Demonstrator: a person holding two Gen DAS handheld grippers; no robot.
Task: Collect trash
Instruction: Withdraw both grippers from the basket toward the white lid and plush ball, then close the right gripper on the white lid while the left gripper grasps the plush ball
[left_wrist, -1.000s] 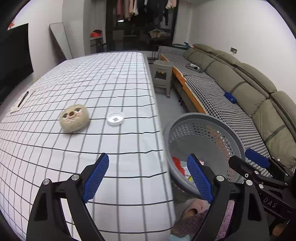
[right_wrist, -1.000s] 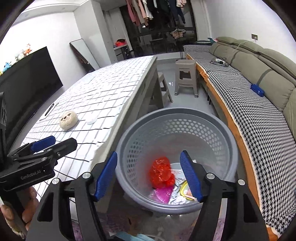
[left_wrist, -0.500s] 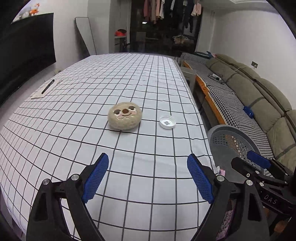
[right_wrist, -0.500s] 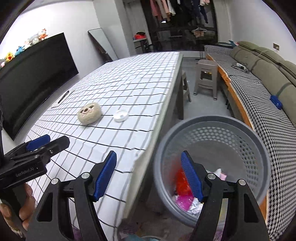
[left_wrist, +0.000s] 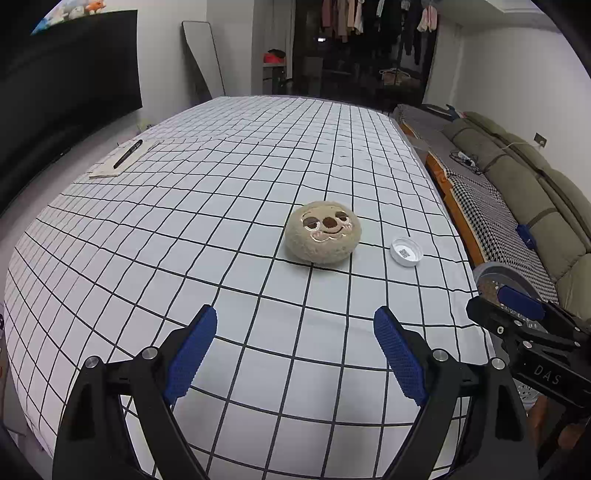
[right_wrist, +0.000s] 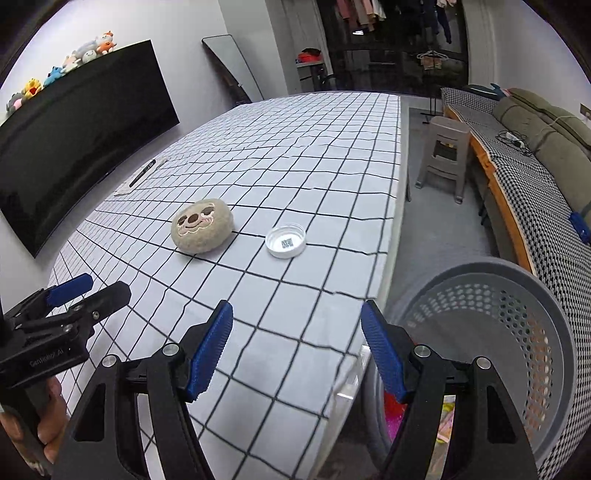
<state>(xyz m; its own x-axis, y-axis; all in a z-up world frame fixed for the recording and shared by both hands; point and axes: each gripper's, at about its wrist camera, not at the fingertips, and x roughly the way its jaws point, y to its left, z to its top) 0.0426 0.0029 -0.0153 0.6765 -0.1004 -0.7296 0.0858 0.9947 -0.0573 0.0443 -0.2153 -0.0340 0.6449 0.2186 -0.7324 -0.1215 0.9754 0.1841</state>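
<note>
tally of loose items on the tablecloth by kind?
Plush toy: 1, sloth face
White lid: 1
Pen: 1, lying on the paper
Paper: 1
Total: 4

The bench (left_wrist: 207, 206) is long and covered by a white cloth with a black grid. A round tan plush (left_wrist: 323, 232) with a stitched face lies on it toward the right edge. Just beside the plush, nearer that edge and not touching it, a white cap (left_wrist: 406, 251) lies open side up with a small code printed inside. Well apart, at the far left edge, a flat paper (left_wrist: 122, 159) carries a dark pen (left_wrist: 127, 158). On the floor (right_wrist: 443, 229) beside the bench stand a grey perforated basket (right_wrist: 546, 332) and, farther off, a stool (right_wrist: 445, 155).
</note>
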